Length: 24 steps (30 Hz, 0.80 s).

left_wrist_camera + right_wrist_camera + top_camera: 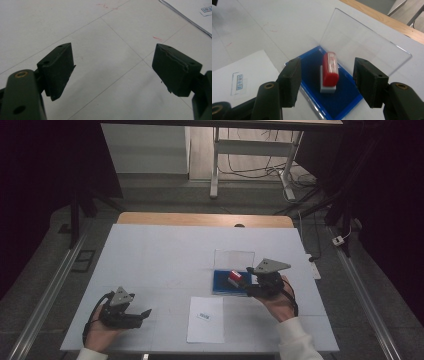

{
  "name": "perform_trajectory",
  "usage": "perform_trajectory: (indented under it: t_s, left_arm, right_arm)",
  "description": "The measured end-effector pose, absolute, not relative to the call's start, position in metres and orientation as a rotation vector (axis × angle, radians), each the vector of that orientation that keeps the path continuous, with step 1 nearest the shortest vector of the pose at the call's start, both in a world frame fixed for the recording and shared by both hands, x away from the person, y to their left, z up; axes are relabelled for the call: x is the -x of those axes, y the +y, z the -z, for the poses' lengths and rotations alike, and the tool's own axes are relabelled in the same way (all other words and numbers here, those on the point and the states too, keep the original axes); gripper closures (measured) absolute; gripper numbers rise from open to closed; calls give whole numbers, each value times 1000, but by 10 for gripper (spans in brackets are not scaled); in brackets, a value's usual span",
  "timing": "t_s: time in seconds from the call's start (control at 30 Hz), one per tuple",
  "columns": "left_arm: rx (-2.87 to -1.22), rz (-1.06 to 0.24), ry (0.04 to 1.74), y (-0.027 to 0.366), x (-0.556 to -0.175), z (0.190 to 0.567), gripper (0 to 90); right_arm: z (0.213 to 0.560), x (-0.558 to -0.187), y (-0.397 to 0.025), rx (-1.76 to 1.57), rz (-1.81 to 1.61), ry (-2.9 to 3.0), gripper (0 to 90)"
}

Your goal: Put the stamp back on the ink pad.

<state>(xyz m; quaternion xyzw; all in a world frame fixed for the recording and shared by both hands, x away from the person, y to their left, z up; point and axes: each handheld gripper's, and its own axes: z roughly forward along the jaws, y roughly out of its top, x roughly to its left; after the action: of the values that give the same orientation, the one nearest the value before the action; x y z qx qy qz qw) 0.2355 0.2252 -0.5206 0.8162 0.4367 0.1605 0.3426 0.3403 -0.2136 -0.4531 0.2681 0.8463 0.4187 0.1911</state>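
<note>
A red stamp with a white base stands upright on a blue ink pad whose clear lid is raised behind it. My right gripper is open, its jaws on either side of the stamp without touching it. In the high view the stamp sits on the pad just left of the right gripper. A white sheet of paper bearing a blue stamped mark lies near the front edge. My left gripper rests open at the front left, nothing between its jaws.
The white table top has faint grid lines and small red marks. A wooden strip runs along its far edge. Beyond it stand a desk frame and cables on the floor.
</note>
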Motion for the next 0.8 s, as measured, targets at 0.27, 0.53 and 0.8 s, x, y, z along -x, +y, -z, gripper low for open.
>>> perform_trajectory:
  t_s: [0.27,0.53,0.8]
  left_arm:
    - [-2116,-407,1129,222,-232,521,175]
    - [-2123,-400,1125,218,-231,523,174]
    - [-2123,-403,1120,218,-232,523,175]
  right_arm:
    - [463,-322,-250,-795,-1211,2339,386]
    - [485,-305,-285,-841,-1179,2320,383]
    - [498,-293,-308,-866,-1116,2300,383]
